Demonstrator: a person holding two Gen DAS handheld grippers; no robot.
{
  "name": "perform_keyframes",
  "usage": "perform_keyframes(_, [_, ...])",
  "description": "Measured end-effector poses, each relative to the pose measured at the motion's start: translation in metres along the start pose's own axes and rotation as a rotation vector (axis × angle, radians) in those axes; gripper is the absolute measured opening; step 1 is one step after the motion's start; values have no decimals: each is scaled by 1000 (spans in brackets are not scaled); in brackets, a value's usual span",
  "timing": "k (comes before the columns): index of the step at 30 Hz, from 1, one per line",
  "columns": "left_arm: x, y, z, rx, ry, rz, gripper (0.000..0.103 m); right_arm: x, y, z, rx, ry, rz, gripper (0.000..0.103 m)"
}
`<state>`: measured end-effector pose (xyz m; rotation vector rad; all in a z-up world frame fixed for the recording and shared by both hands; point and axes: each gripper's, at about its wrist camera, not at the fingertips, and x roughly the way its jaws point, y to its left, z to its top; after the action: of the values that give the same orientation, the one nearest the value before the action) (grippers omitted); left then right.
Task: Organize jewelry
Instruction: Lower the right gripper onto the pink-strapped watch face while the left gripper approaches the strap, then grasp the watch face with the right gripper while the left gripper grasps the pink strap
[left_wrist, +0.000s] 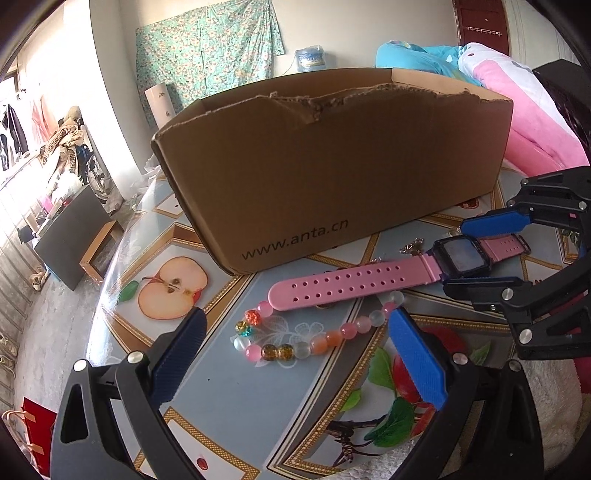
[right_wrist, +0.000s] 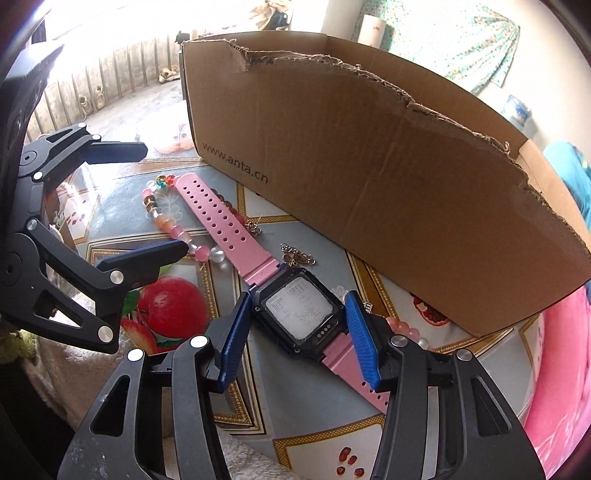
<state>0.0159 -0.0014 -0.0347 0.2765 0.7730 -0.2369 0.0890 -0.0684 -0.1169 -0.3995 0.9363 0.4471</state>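
Our right hand-held gripper (right_wrist: 295, 314) has its ribbed blue pads on either side of the black square case of the pink watch (right_wrist: 301, 314), close against its edges, though we cannot tell whether they press it; our left hand-held gripper (left_wrist: 295, 354) stands apart over the bead bracelet (left_wrist: 314, 332), touching nothing; the watch lies flat on the counter (left_wrist: 229, 398), its perforated rubbery strap crossing the glassy round beads; a small metal butterfly charm (right_wrist: 297, 255) sits just beside the case; behind stands a cardboard box (left_wrist: 332, 166) with a torn rim, its inside hidden; more pink beads (right_wrist: 402, 328) are partly hidden behind the right pad.
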Motion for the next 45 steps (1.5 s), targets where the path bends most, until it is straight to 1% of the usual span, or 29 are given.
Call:
perform_keyframes(2, [-1,0,-1,6,-10,-1,96,0,-9,4,15,13,18,48])
perform_keyframes(5, [-4,0,-3,20,-31,-4,96,2,-25,9,65,33,69,48])
perform_keyframes(9, [-13,-6,-2,77,-78,-8,96,3,-50,15,146,56,152,48])
perform_keyframes(12, [-17,-15,-1,137,-104,-14,90,3,-56,15,209,67,223,48])
perform_keyframes(14, [-17,-21,0,182,-113,-18,82,5,-63,15,245,78,261,48])
perform_keyframes(15, [-17,-23,0,207,-118,-22,80,6,-69,15,270,86,286,48])
perform_keyframes(17, [-17,-30,0,268,-131,-16,71,5,-72,14,301,92,321,48])
perform_keyframes(18, [-17,-35,0,296,-137,-14,69,6,-74,14,312,93,336,48])
perform_keyframes(19, [-17,-38,0,323,-141,-13,63,6,-77,14,330,94,356,48])
perform_keyframes(21, [-16,-44,0,361,-140,-24,58,6,-84,14,357,94,389,48])
perform_keyframes(22, [-15,-47,-1,375,-138,-30,53,6,-88,12,363,94,393,48])
perform_keyframes(23, [-15,-48,-1,383,-134,-34,48,5,-90,11,371,94,401,48])
perform_keyframes(24, [-15,-49,-1,387,-128,-39,45,5,-93,10,381,92,414,48])
perform_keyframes(26, [-16,-51,1,387,-121,-54,34,3,-96,7,395,83,440,48])
perform_keyframes(27, [-17,-52,2,384,-118,-63,32,0,-100,2,394,78,444,48])
perform_keyframes(29, [-18,-54,4,372,-108,-83,19,-2,-103,0,393,65,462,48])
perform_keyframes(30, [-19,-55,7,365,-102,-90,19,-4,-105,-3,395,59,471,48])
perform_keyframes(31, [-19,-55,10,357,-94,-102,15,-6,-107,-6,395,48,471,48])
perform_keyframes(32, [-21,-55,12,350,-86,-112,13,-8,-96,-8,391,40,468,48])
perform_keyframes(35, [-21,-54,19,324,-41,-144,9,-10,-90,-13,366,10,446,49])
perform_keyframes(39, [-12,-47,30,293,21,-161,7,-8,-84,-16,343,-19,421,49])
perform_keyframes(43, [-7,-42,40,251,63,-184,6,-11,-73,-23,291,-47,348,50])
perform_keyframes(45, [-4,-41,43,239,76,-191,5,-15,-65,-26,248,-66,282,49])
